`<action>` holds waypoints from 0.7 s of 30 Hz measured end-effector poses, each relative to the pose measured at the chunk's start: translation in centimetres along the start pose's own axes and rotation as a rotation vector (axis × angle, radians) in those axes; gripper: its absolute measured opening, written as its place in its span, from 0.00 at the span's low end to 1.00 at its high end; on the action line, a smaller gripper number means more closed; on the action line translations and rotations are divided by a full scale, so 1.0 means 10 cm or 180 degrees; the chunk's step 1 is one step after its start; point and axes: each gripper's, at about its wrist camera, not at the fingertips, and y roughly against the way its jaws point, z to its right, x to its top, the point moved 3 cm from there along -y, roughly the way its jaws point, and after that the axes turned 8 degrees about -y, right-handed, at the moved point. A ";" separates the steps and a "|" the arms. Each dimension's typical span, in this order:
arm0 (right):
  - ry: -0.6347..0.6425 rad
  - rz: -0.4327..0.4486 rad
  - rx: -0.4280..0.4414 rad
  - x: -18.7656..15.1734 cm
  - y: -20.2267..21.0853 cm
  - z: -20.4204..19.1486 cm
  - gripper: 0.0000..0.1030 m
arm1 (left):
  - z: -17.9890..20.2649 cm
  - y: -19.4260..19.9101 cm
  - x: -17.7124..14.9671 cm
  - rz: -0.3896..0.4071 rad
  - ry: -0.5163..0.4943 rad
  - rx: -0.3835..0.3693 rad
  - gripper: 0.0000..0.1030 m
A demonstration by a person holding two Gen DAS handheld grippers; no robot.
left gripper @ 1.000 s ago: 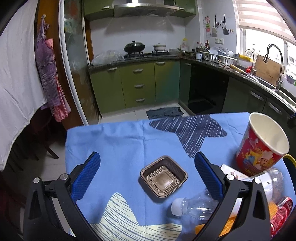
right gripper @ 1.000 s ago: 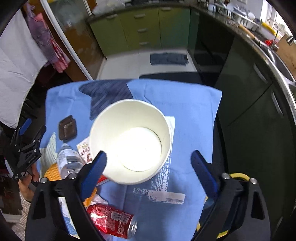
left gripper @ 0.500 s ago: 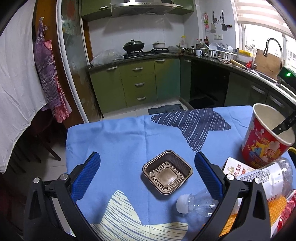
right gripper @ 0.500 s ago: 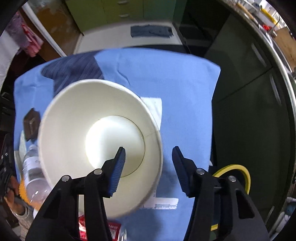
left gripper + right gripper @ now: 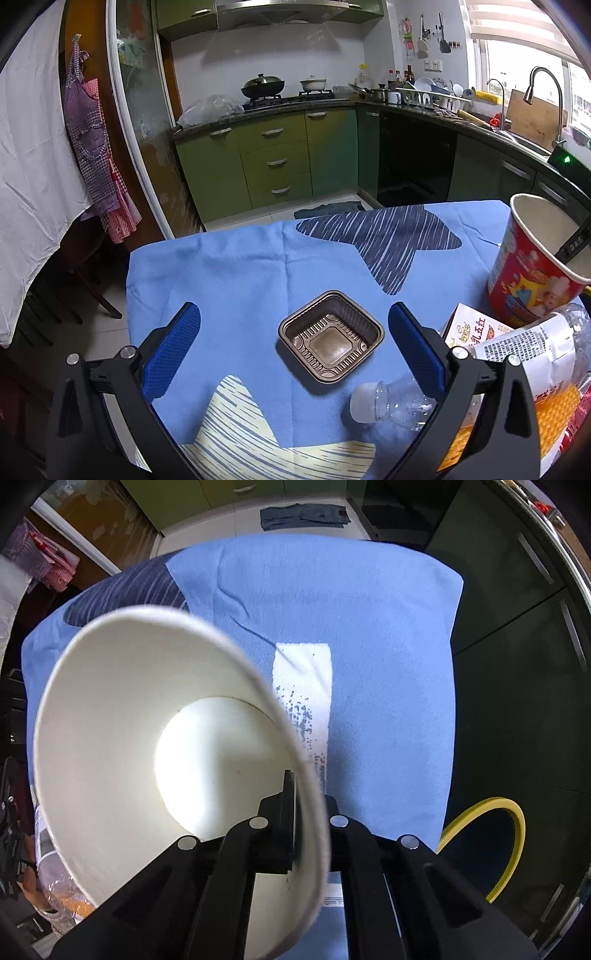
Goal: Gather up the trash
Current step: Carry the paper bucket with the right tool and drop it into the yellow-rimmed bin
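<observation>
My right tool (image 5: pixel 295 812) pinched the paper bucket (image 5: pixel 147 738) by its thin rim; lifting could crumple it. Left tool (image 5: pixel 295 347) stood wide, empty.

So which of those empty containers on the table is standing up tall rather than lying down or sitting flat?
The red paper bucket, upright with the right gripper pinching its rim. The clear plastic bottle lies on its side, and the brown plastic tray sits low.

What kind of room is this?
A home kitchen, it seems: a wok on the stove, green cabinets and a sink tap by the window, with trash lying on a blue-clothed table.
</observation>
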 end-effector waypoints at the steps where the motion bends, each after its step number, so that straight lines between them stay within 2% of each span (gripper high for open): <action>1: -0.0008 0.0032 0.0024 -0.01 0.04 0.03 0.04 | 0.00 0.01 0.00 0.0004 -0.0003 0.0000 0.94; 5: -0.0076 0.0169 0.0111 -0.02 0.29 0.14 0.04 | 0.00 0.03 0.00 0.0032 0.0012 0.0007 0.94; 10: -0.0238 0.0373 0.0148 -0.13 0.78 0.50 0.04 | -0.05 0.08 0.01 0.0072 0.0071 -0.0011 0.94; 16: -0.0613 0.0538 0.0021 -0.46 1.32 1.34 0.04 | -0.06 0.13 0.02 0.0112 0.0095 -0.0038 0.94; 19: -0.0908 0.0475 -0.0076 -0.69 1.24 1.89 0.04 | -0.06 0.15 0.02 0.0116 0.0099 -0.0064 0.94; 21: -0.1124 0.0369 -0.0165 -0.87 1.03 2.28 0.04 | -0.06 0.15 0.02 0.0120 0.0097 -0.0072 0.94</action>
